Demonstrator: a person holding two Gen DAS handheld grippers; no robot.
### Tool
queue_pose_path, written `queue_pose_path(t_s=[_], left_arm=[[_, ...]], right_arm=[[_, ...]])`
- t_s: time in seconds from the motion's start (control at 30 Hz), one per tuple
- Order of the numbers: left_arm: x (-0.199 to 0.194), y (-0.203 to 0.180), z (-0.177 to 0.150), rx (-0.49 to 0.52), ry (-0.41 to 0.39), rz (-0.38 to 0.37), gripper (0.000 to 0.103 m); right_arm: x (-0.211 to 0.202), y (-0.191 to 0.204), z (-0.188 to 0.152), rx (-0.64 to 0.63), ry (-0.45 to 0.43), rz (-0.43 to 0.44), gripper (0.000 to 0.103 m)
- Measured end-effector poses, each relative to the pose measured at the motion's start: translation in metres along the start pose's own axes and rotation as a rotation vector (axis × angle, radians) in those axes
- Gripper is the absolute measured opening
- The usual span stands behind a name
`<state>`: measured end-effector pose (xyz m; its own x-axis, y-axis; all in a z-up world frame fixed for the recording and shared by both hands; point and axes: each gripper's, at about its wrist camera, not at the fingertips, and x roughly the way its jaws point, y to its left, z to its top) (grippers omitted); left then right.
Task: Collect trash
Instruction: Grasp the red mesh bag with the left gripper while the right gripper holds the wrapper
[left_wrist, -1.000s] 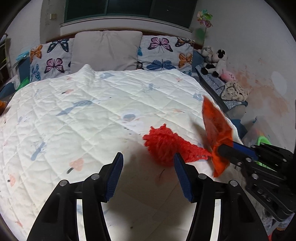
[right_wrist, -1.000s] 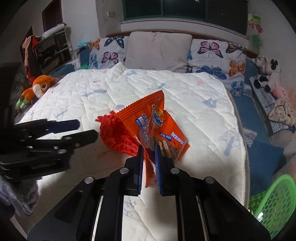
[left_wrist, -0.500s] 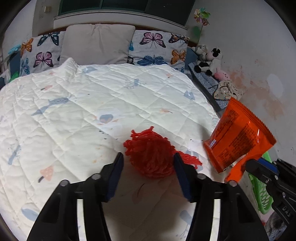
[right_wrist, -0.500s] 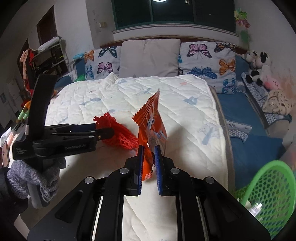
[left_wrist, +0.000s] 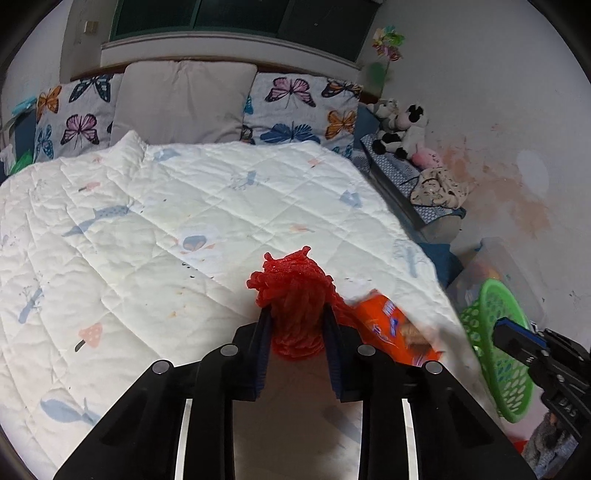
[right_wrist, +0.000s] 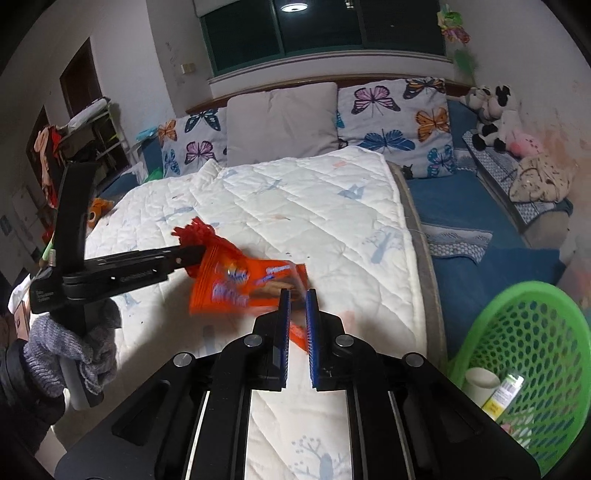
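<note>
Most of the white quilt (left_wrist: 155, 221) is lying bare and open to a gripper. Its near right corner is being crowded: the red mesh bundle (left_wrist: 295, 291) is sitting between the closing jaws of the left gripper (left_wrist: 297, 325), the pads pressing its sides, and the orange snack wrapper (right_wrist: 243, 284), being pinched by the right gripper (right_wrist: 296, 306), is hanging just beside it. The far edge is being blocked by the pillows (left_wrist: 184, 99). Beyond the right edge, the green basket (right_wrist: 517, 332) is standing open-topped, already partly filled with a few items, while the strip along the wall is being taken up by the plush toys (left_wrist: 399, 125).
</note>
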<state>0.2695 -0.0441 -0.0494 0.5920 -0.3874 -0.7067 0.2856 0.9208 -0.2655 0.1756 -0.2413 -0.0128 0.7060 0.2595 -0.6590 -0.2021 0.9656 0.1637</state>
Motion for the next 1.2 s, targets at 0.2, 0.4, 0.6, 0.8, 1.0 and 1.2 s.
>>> queue_pose_path(t_s=[0.2, 0.4, 0.6, 0.8, 1.0, 1.2], left_arm=[[-0.018, -0.012, -0.002, 0.029, -0.035, 0.009, 0.026], [-0.026, -0.007, -0.005, 0.048, -0.044, 0.062, 0.026], [-0.036, 0.015, -0.008, 0.039, -0.051, 0.105, 0.026], [-0.042, 0.030, -0.019, 0.063, -0.042, 0.149, 0.025], [-0.052, 0.042, -0.027, 0.062, -0.052, 0.168, 0.026], [-0.071, 0.059, -0.031, 0.040, -0.078, 0.183, 0.026]], right_arm=[[-0.001, 0.001, -0.009, 0.008, 0.031, 0.018, 0.011], [0.011, 0.002, -0.012, 0.040, 0.057, 0.042, 0.043], [0.027, 0.005, -0.010, 0.059, 0.081, 0.060, 0.056], [0.036, 0.010, -0.003, 0.114, 0.079, 0.111, 0.063], [0.056, 0.025, 0.001, 0.114, 0.114, 0.116, 0.067], [0.086, 0.033, 0.004, 0.144, 0.155, 0.104, 0.075]])
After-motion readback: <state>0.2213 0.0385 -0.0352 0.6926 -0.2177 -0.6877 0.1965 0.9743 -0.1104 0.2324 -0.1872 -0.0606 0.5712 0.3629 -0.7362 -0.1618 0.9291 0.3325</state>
